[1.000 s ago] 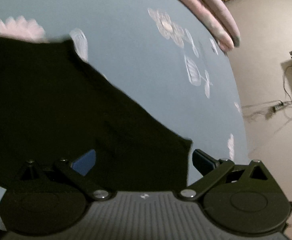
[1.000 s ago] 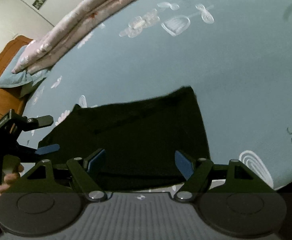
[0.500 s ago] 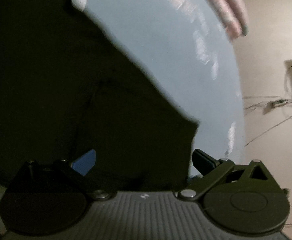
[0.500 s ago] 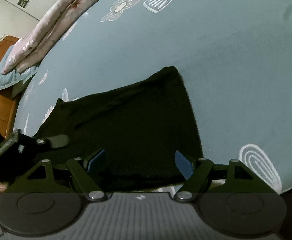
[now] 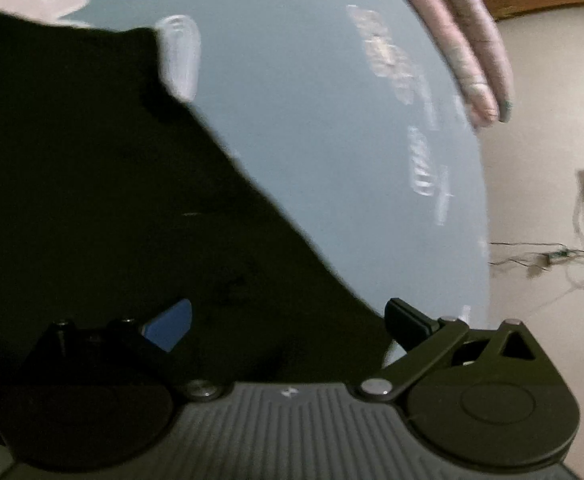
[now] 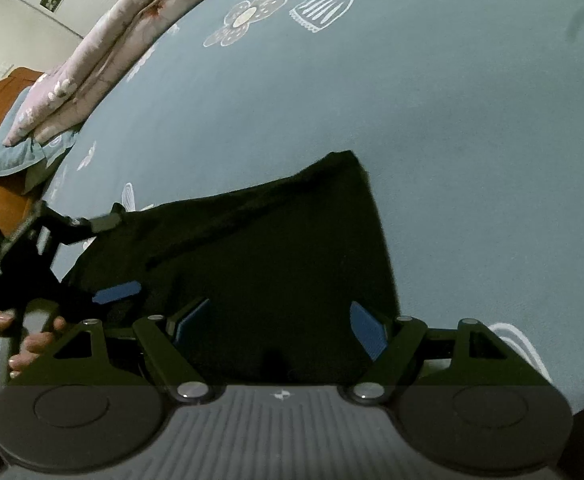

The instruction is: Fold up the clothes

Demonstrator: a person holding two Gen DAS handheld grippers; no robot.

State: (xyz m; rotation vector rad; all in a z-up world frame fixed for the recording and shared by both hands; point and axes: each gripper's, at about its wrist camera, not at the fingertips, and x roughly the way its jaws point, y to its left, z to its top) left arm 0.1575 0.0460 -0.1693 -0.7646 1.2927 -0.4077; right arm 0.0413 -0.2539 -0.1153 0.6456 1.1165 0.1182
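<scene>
Both grippers dropped closer to the bed (image 6: 432, 128); the black garment (image 6: 260, 264) looks bigger now, and the left gripper (image 6: 110, 256) slid up beside the right fingers (image 6: 366, 330).

One black garment (image 6: 260, 264), seemingly; two grippers (image 6: 280, 320).

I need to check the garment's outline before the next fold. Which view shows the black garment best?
The right wrist view: the black garment lies sharp on the blue bedsheet, with its far corner and side edges visible. The left wrist view shows the black garment blurred, cut off at the frame's left.
</scene>
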